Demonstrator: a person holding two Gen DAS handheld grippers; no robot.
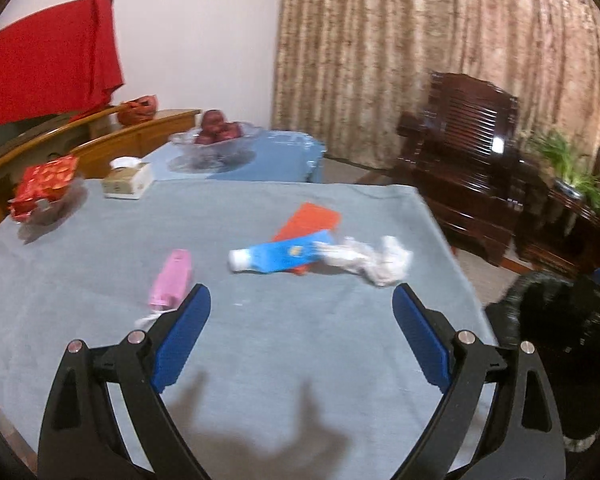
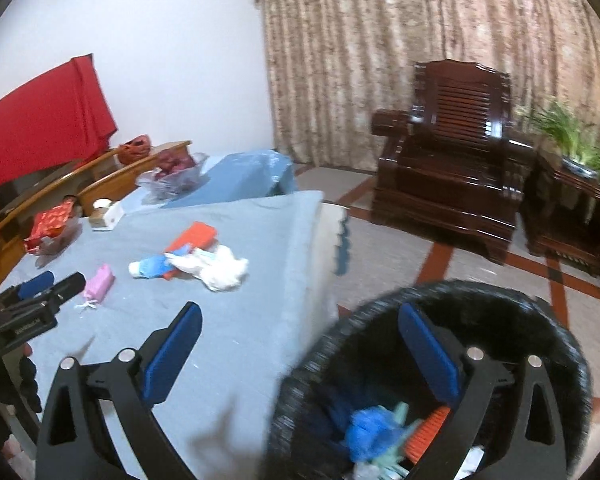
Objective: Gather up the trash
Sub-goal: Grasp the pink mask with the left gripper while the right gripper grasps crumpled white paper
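On the blue-grey tablecloth (image 1: pixel 284 352) lie a blue tube with a white cap (image 1: pixel 278 257), an orange-red packet (image 1: pixel 308 221), crumpled white paper (image 1: pixel 374 261) and a pink wrapper (image 1: pixel 171 278). My left gripper (image 1: pixel 301 305) is open and empty above the cloth, short of them. My right gripper (image 2: pixel 300 322) is open and empty, over the table's right edge and the black bin (image 2: pixel 540 312). The bin holds blue, green and orange trash (image 2: pixel 374 432). The same table trash shows in the right wrist view: tube (image 2: pixel 150 267), paper (image 2: pixel 222 269), pink wrapper (image 2: pixel 99 282). The left gripper (image 2: pixel 40 284) shows at far left.
A tissue box (image 1: pixel 127 182), a red snack bag in a dish (image 1: pixel 46 188) and a glass fruit bowl (image 1: pixel 216 140) stand at the back. A dark wooden armchair (image 2: pixel 452 160) and a plant stand (image 2: pixel 576 200) are on the floor to the right. The bin also shows in the left wrist view (image 1: pixel 560 344).
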